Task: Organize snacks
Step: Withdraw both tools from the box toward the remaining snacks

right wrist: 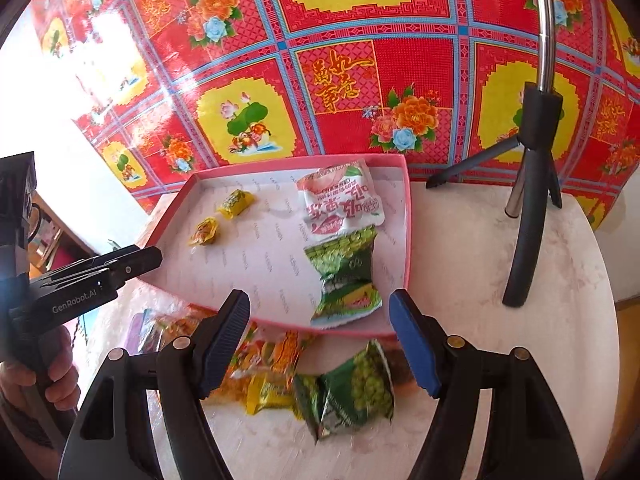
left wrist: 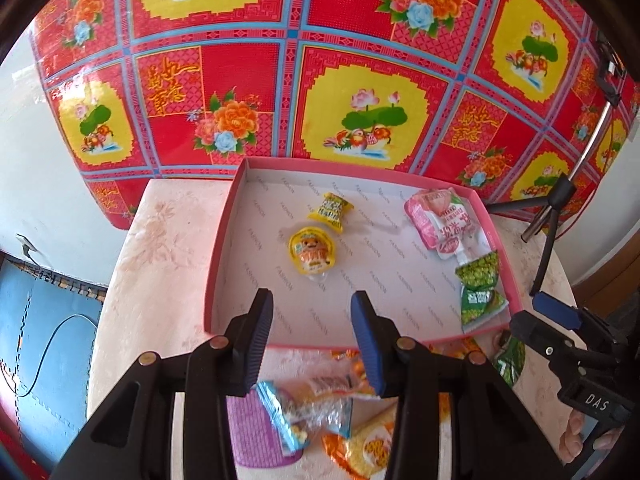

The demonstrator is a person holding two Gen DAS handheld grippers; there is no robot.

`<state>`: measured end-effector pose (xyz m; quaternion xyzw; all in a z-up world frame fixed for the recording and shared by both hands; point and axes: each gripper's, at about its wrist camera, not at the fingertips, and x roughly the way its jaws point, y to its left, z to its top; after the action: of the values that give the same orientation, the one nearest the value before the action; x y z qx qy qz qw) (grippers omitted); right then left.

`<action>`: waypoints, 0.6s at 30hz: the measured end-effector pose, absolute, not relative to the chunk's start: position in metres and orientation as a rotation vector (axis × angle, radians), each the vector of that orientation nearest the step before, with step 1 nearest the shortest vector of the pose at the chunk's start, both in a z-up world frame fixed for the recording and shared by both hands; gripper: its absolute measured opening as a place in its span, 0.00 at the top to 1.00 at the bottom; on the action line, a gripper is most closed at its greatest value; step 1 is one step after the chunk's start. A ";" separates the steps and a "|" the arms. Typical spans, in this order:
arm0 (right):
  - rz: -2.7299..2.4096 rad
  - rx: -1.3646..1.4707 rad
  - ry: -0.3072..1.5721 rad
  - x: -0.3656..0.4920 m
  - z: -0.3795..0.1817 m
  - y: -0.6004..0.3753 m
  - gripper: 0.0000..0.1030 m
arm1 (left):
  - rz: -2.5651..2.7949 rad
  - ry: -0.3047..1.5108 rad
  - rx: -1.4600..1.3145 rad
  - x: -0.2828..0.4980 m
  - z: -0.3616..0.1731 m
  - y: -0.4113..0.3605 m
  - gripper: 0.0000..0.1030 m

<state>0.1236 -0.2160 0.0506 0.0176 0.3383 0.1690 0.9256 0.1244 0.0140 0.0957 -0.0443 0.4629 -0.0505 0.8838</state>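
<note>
A pink-rimmed box sits on the small table. It holds two yellow snacks, a pink-white packet and a green pea packet. My left gripper is open and empty above the box's near edge. My right gripper is open and empty over the near rim. Loose snacks lie in front of the box: a green packet, orange and yellow packets, a clear blue-edged packet and a purple item.
A black tripod stands on the table right of the box. A red floral cloth hangs behind. The pale table drops off at the left to a blue floor mat.
</note>
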 end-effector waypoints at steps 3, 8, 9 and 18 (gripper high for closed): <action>0.350 0.035 0.698 0.117 0.048 -0.216 0.28 | -0.106 0.965 -0.091 0.119 0.096 0.015 0.59; 0.352 0.032 0.698 0.109 0.044 -0.218 0.28 | -0.107 0.974 -0.094 0.105 0.096 0.017 0.59; 0.350 0.031 0.699 0.106 0.042 -0.218 0.28 | -0.109 0.974 -0.096 0.103 0.096 0.017 0.59; 0.338 0.025 0.726 0.091 0.029 -0.223 0.28 | -0.113 0.990 -0.110 0.087 0.096 0.027 0.59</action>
<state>0.0913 -0.2229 0.0292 0.0124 0.3532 0.1643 0.9209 0.0873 0.0267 0.0956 -0.0526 0.4744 -0.0543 0.8770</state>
